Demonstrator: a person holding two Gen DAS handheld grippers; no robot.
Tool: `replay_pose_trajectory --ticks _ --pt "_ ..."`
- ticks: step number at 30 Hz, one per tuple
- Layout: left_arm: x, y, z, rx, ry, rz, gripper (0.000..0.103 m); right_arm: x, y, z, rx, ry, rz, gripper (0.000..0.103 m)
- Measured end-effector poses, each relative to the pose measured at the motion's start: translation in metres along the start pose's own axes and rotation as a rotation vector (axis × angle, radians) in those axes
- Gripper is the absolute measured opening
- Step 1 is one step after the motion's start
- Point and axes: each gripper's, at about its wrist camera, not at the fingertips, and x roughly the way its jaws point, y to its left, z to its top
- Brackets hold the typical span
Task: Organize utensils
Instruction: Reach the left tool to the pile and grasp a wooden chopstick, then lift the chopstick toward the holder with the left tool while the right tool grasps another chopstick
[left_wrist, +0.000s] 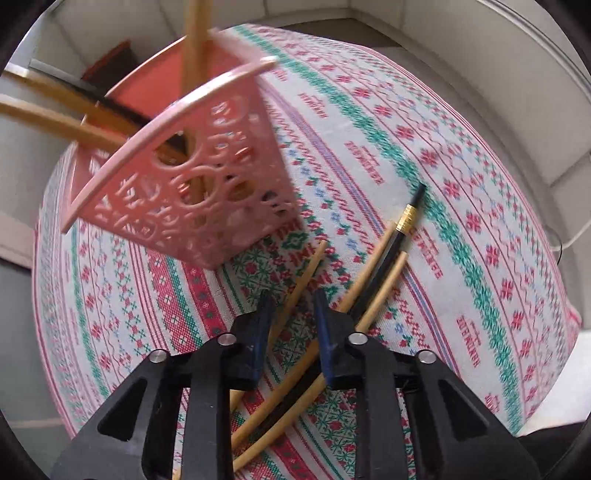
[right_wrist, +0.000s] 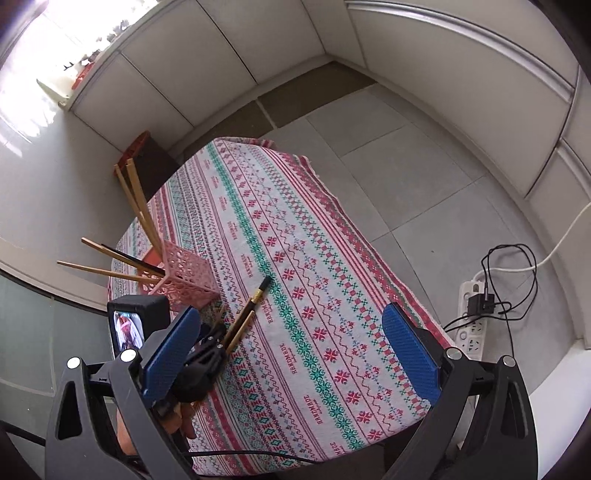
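Four loose chopsticks (left_wrist: 295, 295), three bamboo, one black, lie lengthwise beneath my left gripper (left_wrist: 291, 310), whose nearly closed jaws straddle one bamboo stick ungripped; right gripper (right_wrist: 291, 347) gapes empty.

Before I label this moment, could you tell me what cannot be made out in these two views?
- Left wrist view: the near ends of the chopsticks lie under the left gripper, so whether its pads press one is unclear.
- Left wrist view: the pink basket is motion-blurred; its contents' lower ends are hidden by its wall.
- Right wrist view: the right gripper covers part of the left one.
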Motion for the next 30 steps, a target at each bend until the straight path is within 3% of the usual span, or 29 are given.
replay_pose_trajectory --ticks 6,11,14,18,21,23,26,30 --pt "-0.010 -0.020 -0.010 0.041 -0.009 -0.059 0.005 0.011 -0.004 -0.001 0.029 0.051 0.021 0.096" --pt "-0.051 -0.036 -0.025 0.099 -0.084 -0.134 0.004 0.028 -0.002 -0.006 0.034 0.100 0.020 0.096" --pt "-0.072 -0.029 -0.031 0.084 -0.114 -0.149 0.004 0.037 0.000 -0.008 0.046 0.113 0.027 0.096" --pt "-0.101 0.006 -0.036 0.045 -0.154 -0.155 0.004 0.058 0.008 -0.010 0.029 0.146 0.019 0.095" --pt "-0.114 0.030 -0.036 0.017 -0.182 -0.157 0.004 0.082 0.014 -0.014 0.002 0.191 -0.024 0.090" --pt "-0.115 0.039 -0.039 -0.004 -0.197 -0.154 0.004 0.105 0.018 -0.019 -0.022 0.241 -0.066 0.072" --pt "-0.121 0.053 -0.043 -0.040 -0.216 -0.152 0.005 0.136 0.022 -0.026 -0.031 0.304 -0.103 0.059" --pt "-0.131 0.070 -0.041 -0.070 -0.238 -0.155 0.005 0.155 0.042 -0.032 -0.105 0.298 -0.151 0.057"
